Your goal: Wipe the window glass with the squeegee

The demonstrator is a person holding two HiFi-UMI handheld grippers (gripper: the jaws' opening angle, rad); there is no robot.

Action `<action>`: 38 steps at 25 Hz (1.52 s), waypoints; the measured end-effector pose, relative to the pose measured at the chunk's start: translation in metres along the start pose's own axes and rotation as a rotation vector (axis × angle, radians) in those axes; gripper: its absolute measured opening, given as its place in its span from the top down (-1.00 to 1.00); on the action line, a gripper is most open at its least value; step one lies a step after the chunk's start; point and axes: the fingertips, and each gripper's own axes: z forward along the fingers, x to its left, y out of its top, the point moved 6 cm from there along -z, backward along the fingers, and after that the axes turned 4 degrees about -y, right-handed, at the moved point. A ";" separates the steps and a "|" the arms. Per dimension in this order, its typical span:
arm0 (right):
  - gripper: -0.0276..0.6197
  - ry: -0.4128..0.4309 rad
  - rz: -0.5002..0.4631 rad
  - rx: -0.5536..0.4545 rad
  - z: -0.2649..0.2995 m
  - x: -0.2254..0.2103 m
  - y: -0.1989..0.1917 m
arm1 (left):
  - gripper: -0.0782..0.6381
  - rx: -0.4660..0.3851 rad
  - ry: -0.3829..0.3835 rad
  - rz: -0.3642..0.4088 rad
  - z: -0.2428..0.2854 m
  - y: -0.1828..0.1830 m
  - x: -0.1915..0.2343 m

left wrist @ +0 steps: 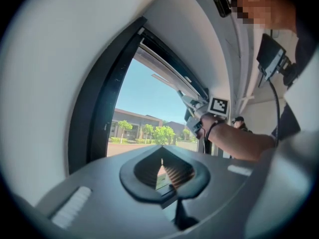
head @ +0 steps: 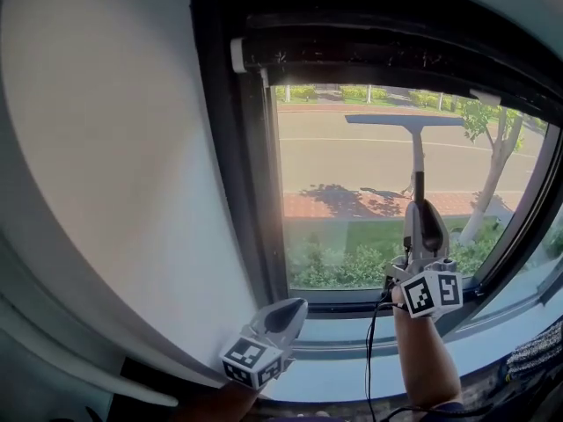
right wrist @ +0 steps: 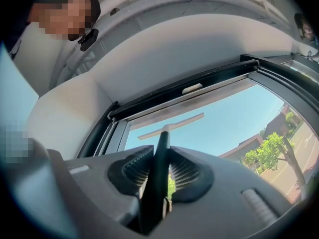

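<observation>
A person's right gripper (head: 424,227) clamps its jaws on the dark handle of a squeegee (head: 417,161). The tool stands upright in front of the window glass (head: 343,183), with its crossbar blade level across the upper part of the pane. A sunlit road (head: 352,152) and a tree (head: 497,143) show outside. The left gripper (head: 283,319) hangs low and to the left, just above the window sill (head: 352,348) near the dark window frame (head: 230,174), its jaws closed together on nothing.
</observation>
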 end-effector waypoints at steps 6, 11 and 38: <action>0.60 0.011 0.006 0.019 -0.010 -0.003 -0.009 | 0.76 0.018 0.023 -0.021 -0.008 -0.009 -0.002; 0.60 0.015 0.003 0.034 -0.016 -0.005 -0.013 | 0.77 0.034 0.042 -0.024 -0.013 -0.011 -0.001; 0.60 -0.067 0.079 0.176 -0.096 0.001 -0.086 | 0.77 0.093 0.037 0.012 -0.023 -0.013 -0.001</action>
